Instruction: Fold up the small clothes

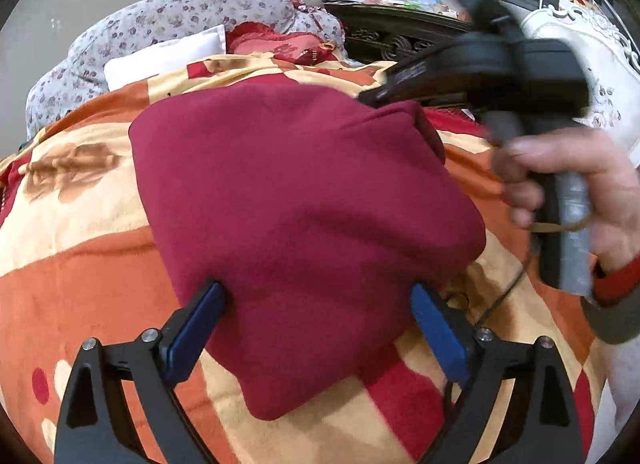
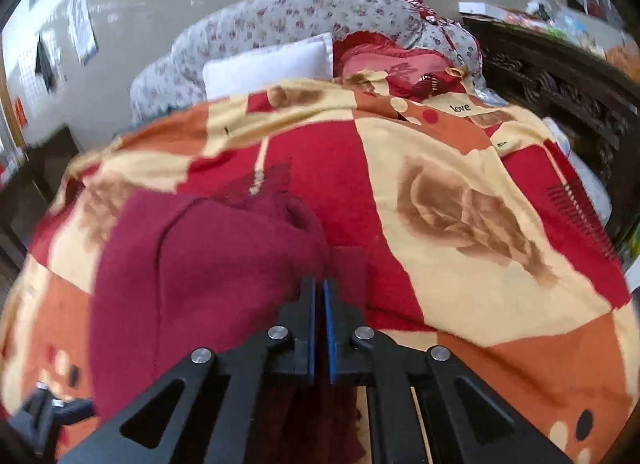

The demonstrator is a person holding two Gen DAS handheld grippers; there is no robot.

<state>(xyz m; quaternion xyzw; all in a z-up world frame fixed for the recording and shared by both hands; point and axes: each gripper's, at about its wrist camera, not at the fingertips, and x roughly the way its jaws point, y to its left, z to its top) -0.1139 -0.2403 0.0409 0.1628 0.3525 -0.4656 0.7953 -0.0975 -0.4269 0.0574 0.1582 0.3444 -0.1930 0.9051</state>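
Observation:
A dark red garment lies folded on the patterned blanket of a bed. My left gripper is open, its blue pads standing on either side of the garment's near end. My right gripper is shut on an edge of the same dark red garment, which drapes to its left. In the left wrist view the right gripper's black body and the hand holding it hover at the garment's far right corner.
A white pillow, a red cushion and a flowered quilt lie at the head of the bed. A dark carved wooden frame runs along the right side. A white ornate piece of furniture stands at the right.

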